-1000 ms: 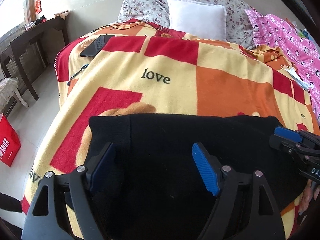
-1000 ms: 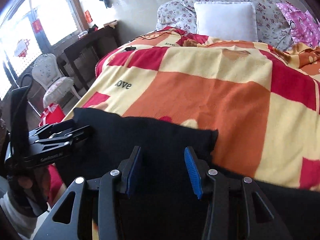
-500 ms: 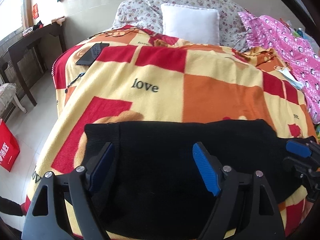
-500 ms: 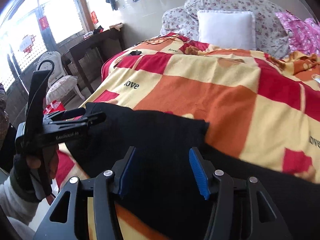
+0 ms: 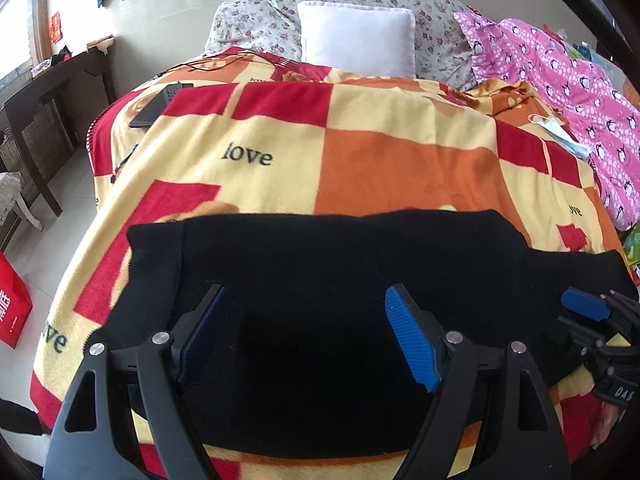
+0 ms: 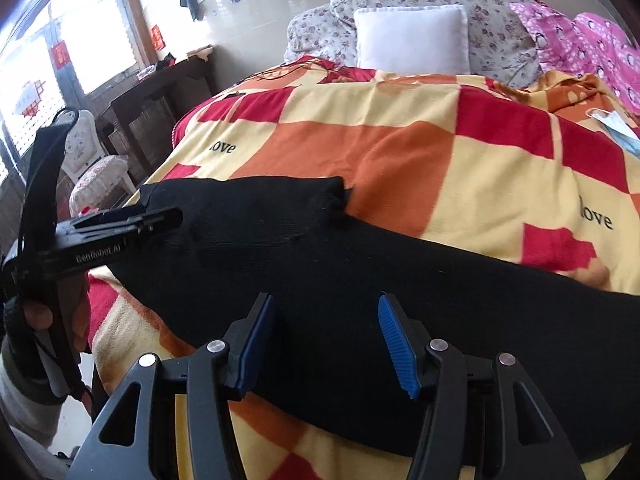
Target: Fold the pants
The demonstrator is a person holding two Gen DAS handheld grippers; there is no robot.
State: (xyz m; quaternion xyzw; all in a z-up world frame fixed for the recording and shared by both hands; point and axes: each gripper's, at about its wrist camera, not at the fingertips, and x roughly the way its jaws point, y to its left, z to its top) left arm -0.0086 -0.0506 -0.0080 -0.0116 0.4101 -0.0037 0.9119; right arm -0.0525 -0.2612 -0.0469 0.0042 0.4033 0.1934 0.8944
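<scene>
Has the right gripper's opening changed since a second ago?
Yes. The right gripper now gapes wider above the black pants, which lie loose on the checked blanket.

White pillow [image 5: 356, 38] atop checkered blanket [image 5: 400, 152].

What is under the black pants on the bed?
The black pants lie flat on a red, orange and yellow checked blanket, which shows on every side of them. The blanket's pattern directly beneath the pants, and the bed under the blanket, are covered and cannot be seen.
</scene>
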